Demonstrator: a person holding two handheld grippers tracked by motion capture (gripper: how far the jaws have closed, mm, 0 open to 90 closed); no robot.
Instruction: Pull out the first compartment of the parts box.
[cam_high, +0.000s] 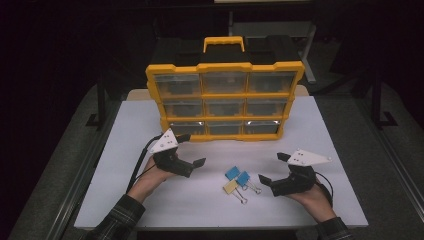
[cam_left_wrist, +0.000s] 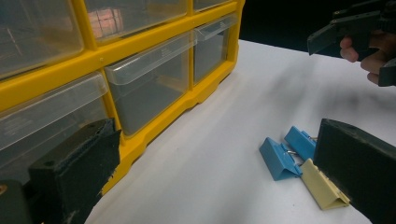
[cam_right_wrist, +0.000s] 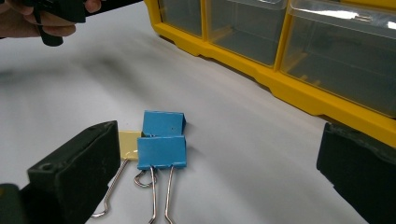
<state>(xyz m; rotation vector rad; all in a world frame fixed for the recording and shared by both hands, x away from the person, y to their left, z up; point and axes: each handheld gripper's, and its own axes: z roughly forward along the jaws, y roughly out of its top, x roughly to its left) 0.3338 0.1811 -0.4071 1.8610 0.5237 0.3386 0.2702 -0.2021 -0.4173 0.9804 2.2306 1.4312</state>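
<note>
Three binder clips lie together on the white table: two blue clips (cam_high: 231, 173) (cam_high: 243, 179) and a yellow clip (cam_high: 230, 187). My left gripper (cam_high: 192, 149) is open and empty, to the left of the clips and just in front of the organizer's bottom left drawer. My right gripper (cam_high: 272, 167) is open and empty, just right of the clips. In the right gripper view the blue clips (cam_right_wrist: 163, 122) (cam_right_wrist: 162, 151) and the yellow clip (cam_right_wrist: 128, 144) lie ahead between the open jaws. In the left gripper view the blue clips (cam_left_wrist: 278, 156) (cam_left_wrist: 301, 142) and the yellow clip (cam_left_wrist: 322, 184) lie by the right jaw.
A yellow organizer (cam_high: 225, 66) with nine clear drawers and a carry handle stands upright at the back of the white table (cam_high: 125, 190). All drawers look shut. Dark floor and metal frames surround the table.
</note>
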